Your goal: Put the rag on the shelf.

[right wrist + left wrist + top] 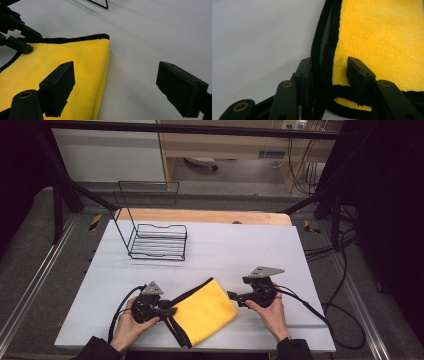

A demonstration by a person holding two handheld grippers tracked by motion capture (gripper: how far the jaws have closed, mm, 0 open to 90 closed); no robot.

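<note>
A folded yellow cloth (205, 312) with a black hem lies flat near the table's front edge. My left gripper (170, 309) is at its left edge. In the left gripper view the jaws (329, 65) straddle the black hem: one pad stands against the hem's outer side, the other rests over the yellow cloth (382, 37), with a gap still between them. My right gripper (231, 296) is at the cloth's right folded edge, open wide. In the right gripper view one jaw hangs over the cloth (62, 57) and the other over bare table, around the gripper's midpoint (116, 72). The left gripper's jaws (25, 40) appear at the cloth's far corner.
A black wire rack (157, 240) stands at the back left of the white table cover (240, 250). Cables trail from both grippers over the table's front and right side. A wooden strip (200, 215) borders the far edge.
</note>
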